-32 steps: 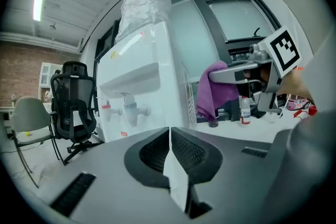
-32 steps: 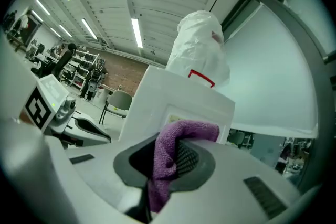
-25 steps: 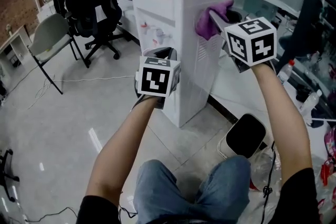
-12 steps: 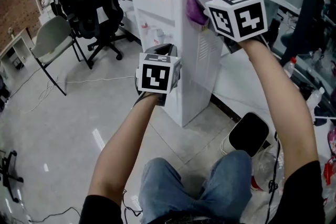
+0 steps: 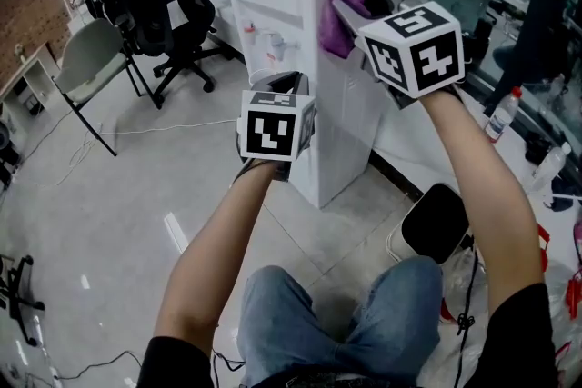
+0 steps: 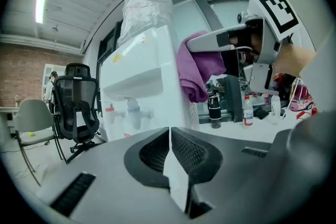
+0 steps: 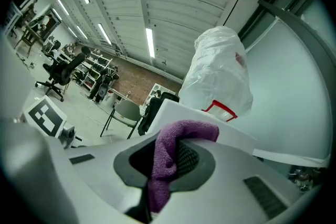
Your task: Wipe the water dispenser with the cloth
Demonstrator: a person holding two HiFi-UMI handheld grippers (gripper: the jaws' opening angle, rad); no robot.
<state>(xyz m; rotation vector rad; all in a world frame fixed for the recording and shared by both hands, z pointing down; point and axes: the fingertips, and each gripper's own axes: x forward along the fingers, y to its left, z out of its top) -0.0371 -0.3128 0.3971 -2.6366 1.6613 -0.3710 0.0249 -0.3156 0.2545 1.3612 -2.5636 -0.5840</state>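
Since a moment ago the right gripper (image 5: 356,21) has slipped a little down from the top edge of the water dispenser (image 5: 282,4), taking the cloth (image 5: 335,34) with it, while the left gripper (image 5: 285,84) has kept its place in front of the dispenser's lower body.

In the head view, the purple cloth lies against the dispenser's upper side, near its front corner, pressed there by the right gripper. The left gripper hangs lower and carries nothing. A black office chair (image 5: 168,0) and a grey chair (image 5: 86,59) stand on the pale floor (image 5: 109,223) to the left.

In the left gripper view, its fingers (image 6: 157,152) are clenched together with nothing between them. Beyond them rises the white water dispenser (image 6: 142,76) with a bagged bottle (image 6: 144,8) on top. The cloth (image 6: 197,73) hangs down the dispenser's side under the right gripper (image 6: 202,43). Small bottles (image 6: 247,110) stand on a worktop (image 6: 236,131) behind.

In the right gripper view, its fingers (image 7: 186,157) are grasping the cloth (image 7: 164,162), which bunches up between them and folds over the top. Just past it are the dispenser's top edge (image 7: 210,131) and the bagged bottle (image 7: 220,76).
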